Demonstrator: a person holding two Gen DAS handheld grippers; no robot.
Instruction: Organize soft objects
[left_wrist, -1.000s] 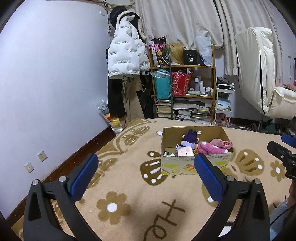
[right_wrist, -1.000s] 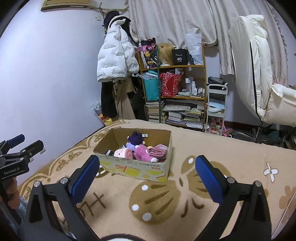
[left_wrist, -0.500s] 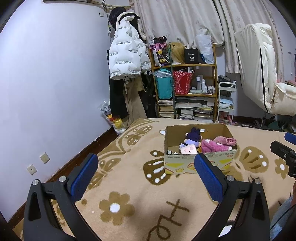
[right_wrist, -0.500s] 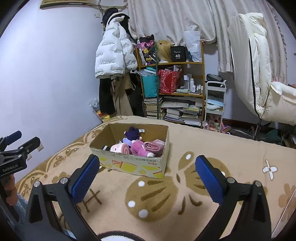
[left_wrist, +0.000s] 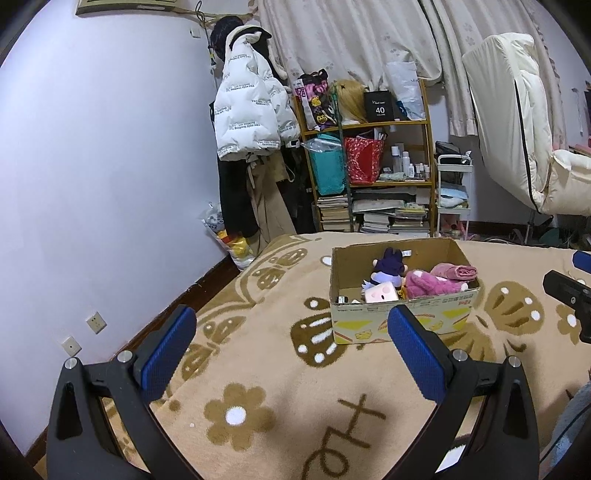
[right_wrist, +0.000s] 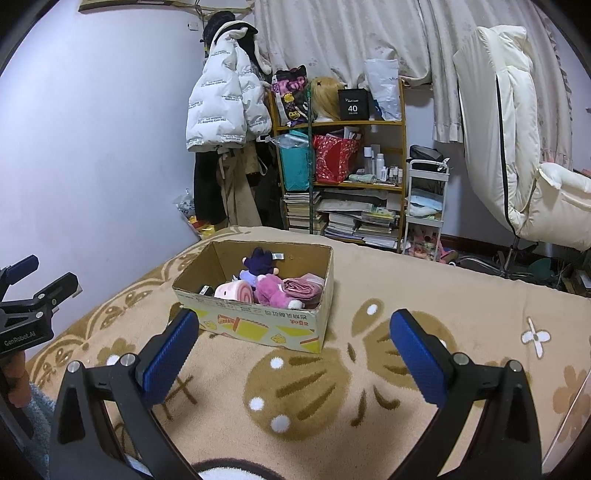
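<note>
A cardboard box (left_wrist: 402, 325) stands on the beige patterned blanket (left_wrist: 266, 369). It holds a purple plush doll (left_wrist: 388, 264), a pink plush (left_wrist: 424, 284), a rolled pink cloth (left_wrist: 458, 272) and a pink-and-white roll toy (left_wrist: 380, 293). The box also shows in the right wrist view (right_wrist: 258, 325) with the same toys inside. My left gripper (left_wrist: 291, 349) is open and empty, near side of the box. My right gripper (right_wrist: 291, 349) is open and empty, also short of the box.
A shelf (right_wrist: 343, 177) with bags, bottles and stacked books stands at the back wall. A white puffer jacket (left_wrist: 251, 114) hangs to its left. A cream chair (right_wrist: 517, 155) is at the right. A white cart (right_wrist: 424, 206) stands beside the shelf.
Both grippers have pulled back and risen slightly, so the box looks a little farther away. Both stay open and empty.
</note>
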